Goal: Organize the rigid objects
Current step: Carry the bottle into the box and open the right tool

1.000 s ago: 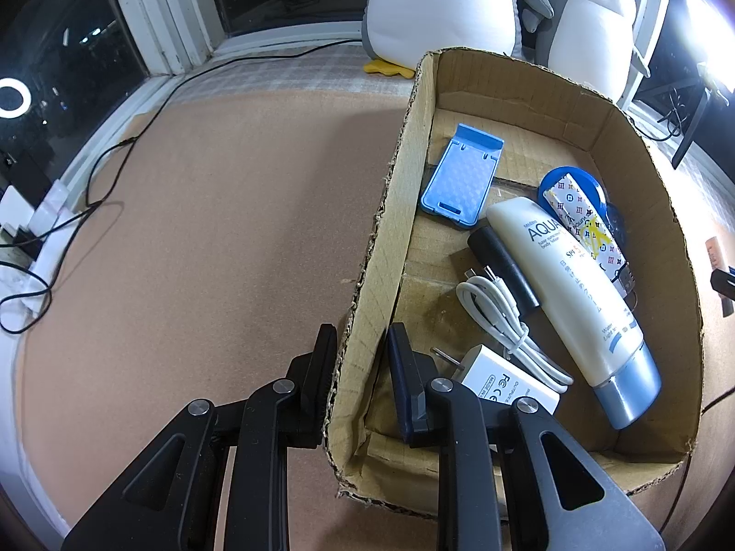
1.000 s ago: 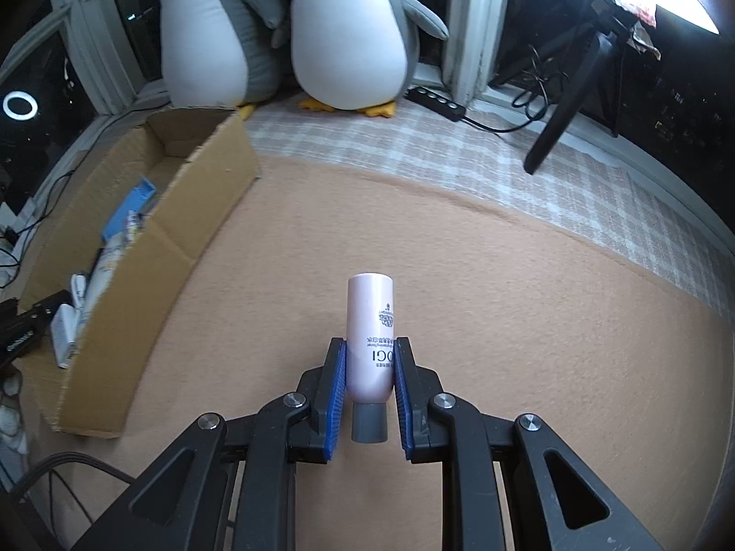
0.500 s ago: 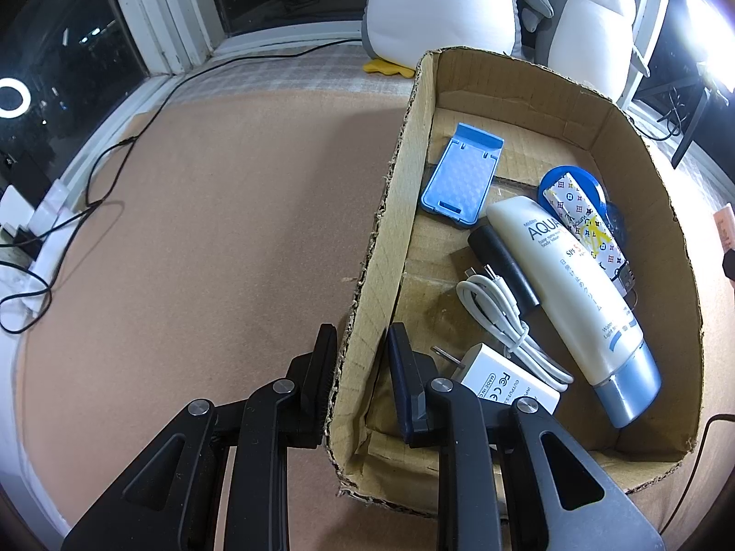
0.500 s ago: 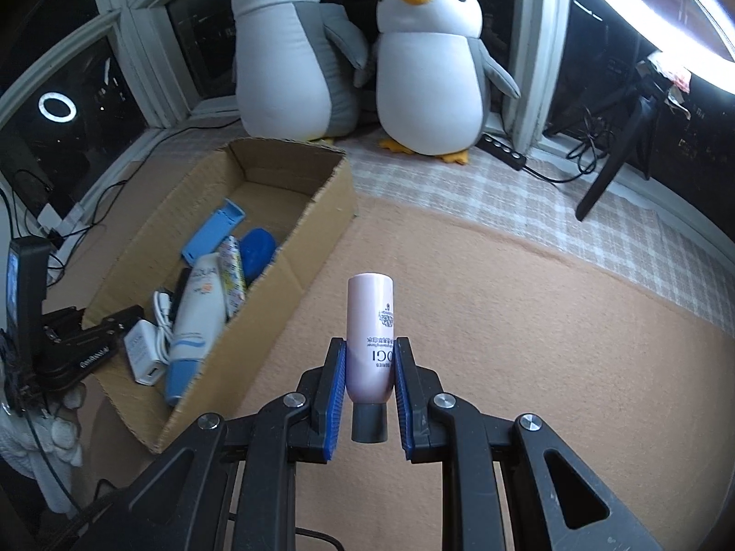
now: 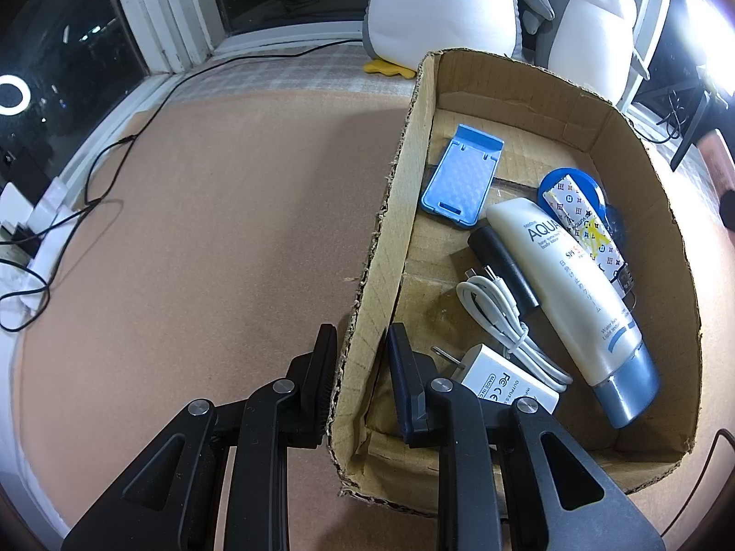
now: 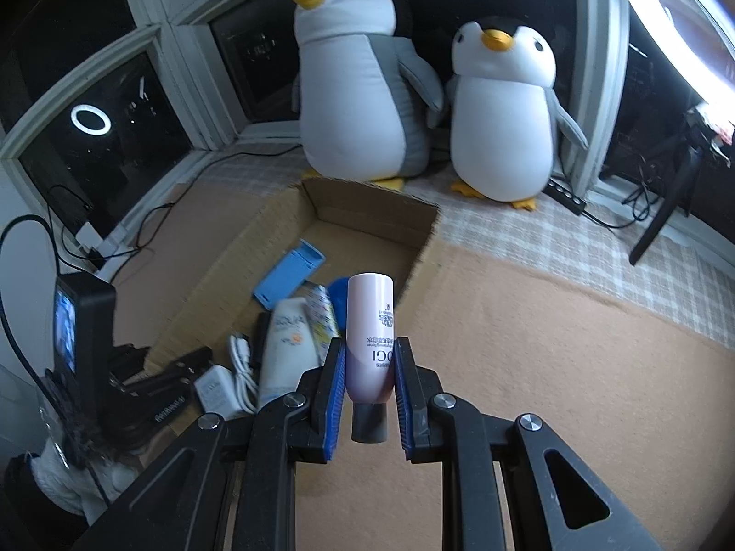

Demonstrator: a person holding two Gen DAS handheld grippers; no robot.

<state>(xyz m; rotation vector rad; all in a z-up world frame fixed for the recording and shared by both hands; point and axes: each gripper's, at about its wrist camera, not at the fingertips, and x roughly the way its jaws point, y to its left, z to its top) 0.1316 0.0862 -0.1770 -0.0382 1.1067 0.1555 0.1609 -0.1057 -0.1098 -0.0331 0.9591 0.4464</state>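
Cardboard box (image 6: 239,266) dominates both views: it lies open on the tan mat, long axis running from near to far, with two plush penguins (image 6: 363,82) standing just beyond its far end. In the right wrist view the box sits to the left of and beyond the right gripper (image 6: 367,390), so the coming move looks like a carry leftward and forward over the box's right wall before lowering.

Inside the box, from large to small: a white sunscreen tube (image 5: 569,294) lying lengthwise with its blue cap toward the near end, a blue phone stand (image 5: 464,174) toward the far end, a patterned slim tube (image 5: 583,225) resting over a blue round lid, a black cylinder just left of the sunscreen, and a white charger with coiled cable (image 5: 500,385) in the near corner. Free floor shows at the far end and along the left wall.

The pink bottle (image 6: 370,335) is off the mat, gripped around its lower body by the right gripper's blue pads, nearly closed on it; its long axis runs along the fingers, grey cap nearest the camera.

The left gripper (image 5: 358,381) straddles the box's near left wall, pinching the cardboard with the fingers close together, one pad outside and one inside, which looks like bracing the box.
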